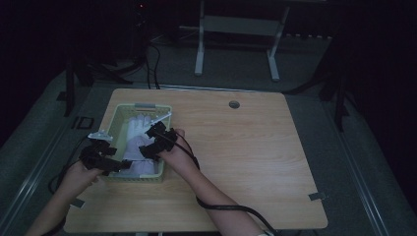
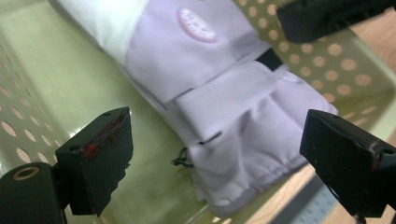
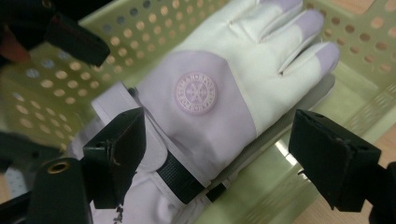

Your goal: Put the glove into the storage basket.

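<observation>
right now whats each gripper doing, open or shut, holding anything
Left gripper: open, holding nothing, jaws on either side of the glove cuff in the basket.
Right gripper: open, holding nothing, over the glove.

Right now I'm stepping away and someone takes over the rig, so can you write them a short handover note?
Left tongs: open, straddling the cuff end of the lilac-and-white fabric glove.
Right tongs: open, over the glove's wrist strap.
The glove lies flat inside the pale green perforated plastic basket at the wooden table's left.
Done: both tongs positioned.
Left: grip the glove, probably lift it out.
</observation>
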The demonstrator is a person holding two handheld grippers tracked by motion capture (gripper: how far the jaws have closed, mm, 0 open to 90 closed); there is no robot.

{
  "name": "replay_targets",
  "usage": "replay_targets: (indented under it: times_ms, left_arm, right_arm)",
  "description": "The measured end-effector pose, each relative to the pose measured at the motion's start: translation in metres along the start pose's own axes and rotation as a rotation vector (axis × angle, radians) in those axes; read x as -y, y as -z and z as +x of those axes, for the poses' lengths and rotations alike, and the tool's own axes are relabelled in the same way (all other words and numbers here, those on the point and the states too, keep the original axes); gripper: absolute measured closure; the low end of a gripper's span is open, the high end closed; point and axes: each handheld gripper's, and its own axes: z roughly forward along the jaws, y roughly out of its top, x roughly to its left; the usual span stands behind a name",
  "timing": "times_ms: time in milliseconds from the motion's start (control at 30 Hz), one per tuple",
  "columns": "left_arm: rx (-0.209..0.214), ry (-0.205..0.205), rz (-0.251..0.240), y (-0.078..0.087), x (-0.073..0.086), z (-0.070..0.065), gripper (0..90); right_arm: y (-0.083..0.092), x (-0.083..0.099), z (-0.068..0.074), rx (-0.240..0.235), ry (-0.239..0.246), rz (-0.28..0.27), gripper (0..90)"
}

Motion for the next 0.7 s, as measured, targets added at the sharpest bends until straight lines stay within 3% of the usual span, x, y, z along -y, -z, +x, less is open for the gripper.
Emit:
replay_targets:
  times_ms: [100,200,333,467,700]
  left_arm:
    - [-0.024,-0.019,-0.010,0.002,0.000,-0.009,10.1]
    - [-0.058,-0.018,-0.033,0.004,-0.002,-0.015,11.0]
    - [-0.072,-0.013,-0.067,0.007,-0.005,-0.022,11.2]
    - [-0.080,-0.019,-0.083,0.009,-0.006,-0.029,11.2]
    - [-0.055,-0.003,-0.117,0.009,-0.015,-0.043,11.4]
  right_arm:
    - [0.004,0.000,0.000,-0.005,0.014,-0.020,16.9]
    - [0.009,0.000,-0.001,-0.008,0.024,-0.033,16.6]
    - [0.016,0.000,-0.002,-0.012,0.043,-0.037,15.9]
    - [0.020,0.001,-0.004,-0.022,0.051,-0.045,15.4]
    - [0.027,0.004,-0.009,-0.013,0.057,-0.050,15.3]
